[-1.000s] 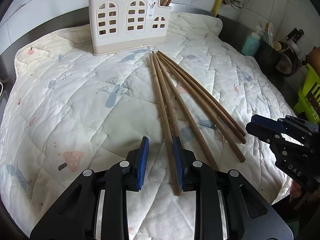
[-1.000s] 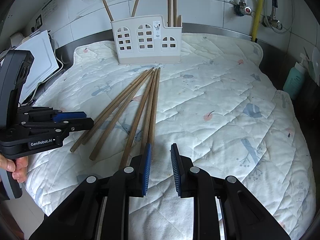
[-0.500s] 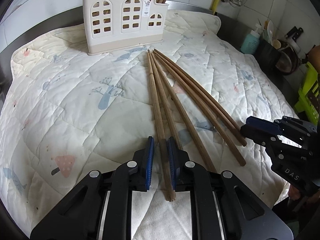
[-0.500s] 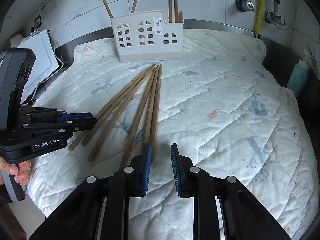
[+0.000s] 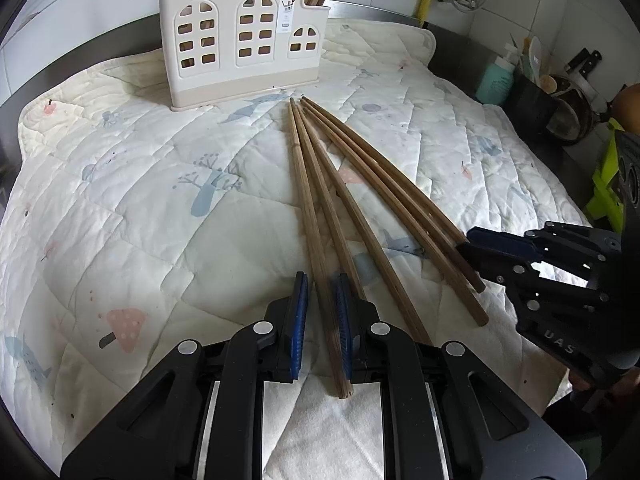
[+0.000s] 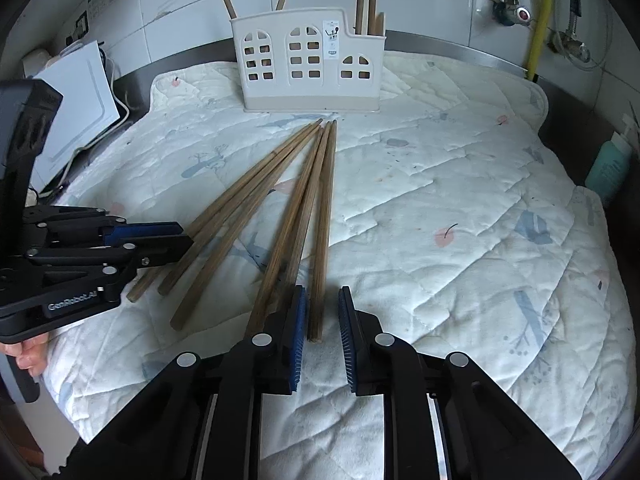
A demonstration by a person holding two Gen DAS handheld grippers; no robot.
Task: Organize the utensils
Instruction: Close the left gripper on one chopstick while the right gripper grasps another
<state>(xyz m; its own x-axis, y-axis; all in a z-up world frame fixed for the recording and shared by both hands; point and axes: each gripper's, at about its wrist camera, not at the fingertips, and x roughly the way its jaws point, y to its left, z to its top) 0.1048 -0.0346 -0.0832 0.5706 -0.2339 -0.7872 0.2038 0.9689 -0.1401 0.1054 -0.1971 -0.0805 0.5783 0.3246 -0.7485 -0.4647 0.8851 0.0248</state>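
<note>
Several long wooden chopsticks (image 5: 340, 184) lie fanned out on a quilted mat, tips toward a cream utensil holder (image 5: 240, 40) that stands at the back with a few chopsticks upright in it. My left gripper (image 5: 322, 292) is low over the mat with its jaws part closed around the thick end of the leftmost chopstick (image 5: 310, 220). My right gripper (image 6: 322, 304) is open, with the end of the rightmost chopstick (image 6: 324, 216) between its fingers. The holder also shows in the right wrist view (image 6: 308, 64). Each gripper shows in the other's view, the right (image 5: 472, 244) and the left (image 6: 180, 236).
The quilted mat (image 6: 460, 200) covers a steel counter. A teal bottle (image 5: 496, 80) and dark kitchenware stand to the right. White paper and a cable (image 6: 84, 92) lie at the left. Pipes and a yellow hose (image 6: 540, 20) run down the tiled wall.
My left gripper has moved forward and left over the leftmost chopstick and narrowed its jaws around it. My right gripper has moved forward until the rightmost chopstick's end lies between its fingers.
</note>
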